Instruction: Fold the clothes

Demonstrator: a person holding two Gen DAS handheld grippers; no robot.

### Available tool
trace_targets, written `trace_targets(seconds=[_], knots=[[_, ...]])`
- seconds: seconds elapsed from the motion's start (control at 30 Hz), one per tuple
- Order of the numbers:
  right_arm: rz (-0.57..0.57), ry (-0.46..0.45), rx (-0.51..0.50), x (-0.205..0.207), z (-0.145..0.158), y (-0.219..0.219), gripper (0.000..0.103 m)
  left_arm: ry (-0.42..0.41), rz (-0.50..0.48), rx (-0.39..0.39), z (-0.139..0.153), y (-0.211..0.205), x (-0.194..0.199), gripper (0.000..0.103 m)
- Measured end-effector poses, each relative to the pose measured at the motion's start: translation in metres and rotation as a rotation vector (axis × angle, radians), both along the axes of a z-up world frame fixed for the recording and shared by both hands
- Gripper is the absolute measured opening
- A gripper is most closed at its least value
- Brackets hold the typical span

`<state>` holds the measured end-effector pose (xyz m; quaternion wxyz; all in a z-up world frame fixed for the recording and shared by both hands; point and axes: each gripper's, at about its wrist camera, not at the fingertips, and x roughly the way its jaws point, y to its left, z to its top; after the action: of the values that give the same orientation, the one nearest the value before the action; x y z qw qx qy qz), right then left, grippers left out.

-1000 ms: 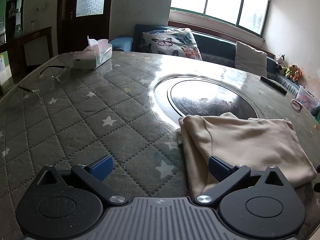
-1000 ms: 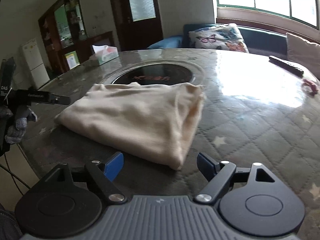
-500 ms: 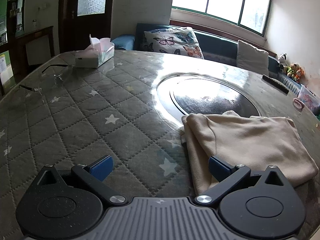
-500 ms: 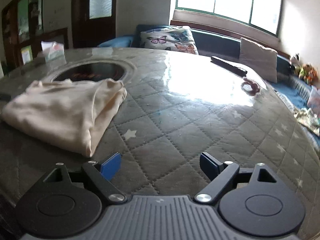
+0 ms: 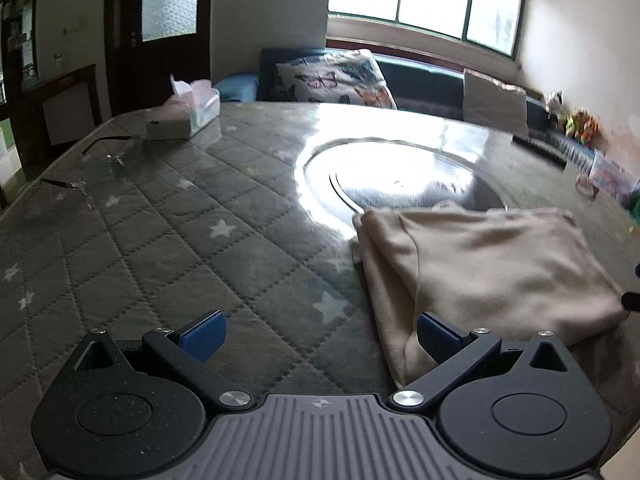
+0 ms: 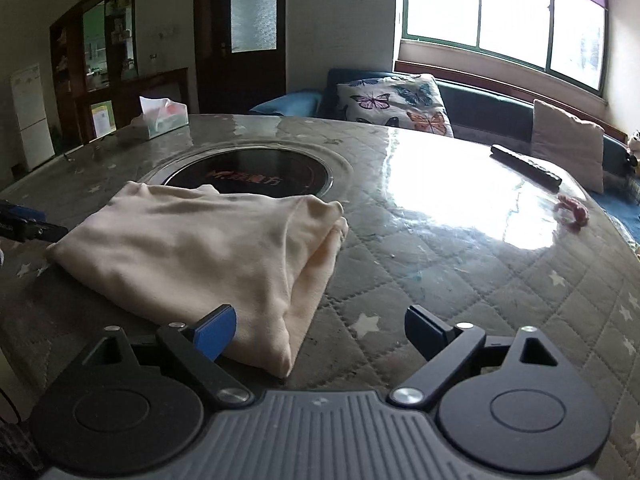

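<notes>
A: Cream garment [image 6: 208, 256], folded into a thick rectangle, lies flat on the bench [image 6: 460, 264], near its front edge. One far corner overlaps the rim of the dark round inset [image 6: 250, 174] at the bench's middle.

B: Noted. Left tool [image 5: 322, 330]?

A: Released. Blue pads wide apart, nothing pinched. Its right-hand pad [image 5: 434, 334] sits just at the garment's [image 5: 480, 264] near left corner; touching or only in front of it, cannot tell. Bare quilted star-pattern cover between the fingers otherwise.

B: Right tool [image 6: 320, 330]?

A: Also released; jaws have just been opening wider. The garment's near right corner lies between the fingers, toward the left pad [image 6: 214, 330]. Pads do not press the cloth.

B: Folded edges?

A: Layered edges show on the garment's right side in the right wrist view, stacked and slightly gaping.

B: Surroundings?

A: Tissue box [image 5: 184, 114] at the far left of the bench, spectacles [image 5: 100, 156] lying near it. Black remote [image 6: 526, 166] and a small pink thing [image 6: 574, 212] on the far right. Butterfly cushion [image 6: 394, 104] and a plain cushion [image 6: 568, 144] on the sofa beyond, under the window. Strong glare on the glossy bench cover.

B: Other tool visible from the right camera?

A: A dark tip with a blue pad at the left edge [image 6: 24, 222], just beside the garment's left side.
</notes>
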<state>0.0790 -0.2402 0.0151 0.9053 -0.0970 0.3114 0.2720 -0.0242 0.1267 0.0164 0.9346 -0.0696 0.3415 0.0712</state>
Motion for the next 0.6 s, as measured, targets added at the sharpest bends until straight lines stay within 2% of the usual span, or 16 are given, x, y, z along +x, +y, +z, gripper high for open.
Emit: trace_targets(seconds=[0.27,0.4,0.6], knots=[[0.020,-0.016,0.019,0.003,0.004,0.013,0.098,0.003,-0.069,0.001,0.000,-0.020,0.005,0.103],[0.050,-0.024,0.033,0.004,0.007,0.024,0.098,0.059,-0.047,0.068,-0.009,-0.026,0.012,0.103],[0.115,-0.036,0.019,0.005,0.011,0.043,0.099,0.054,-0.038,0.012,-0.009,-0.016,0.004,0.103]])
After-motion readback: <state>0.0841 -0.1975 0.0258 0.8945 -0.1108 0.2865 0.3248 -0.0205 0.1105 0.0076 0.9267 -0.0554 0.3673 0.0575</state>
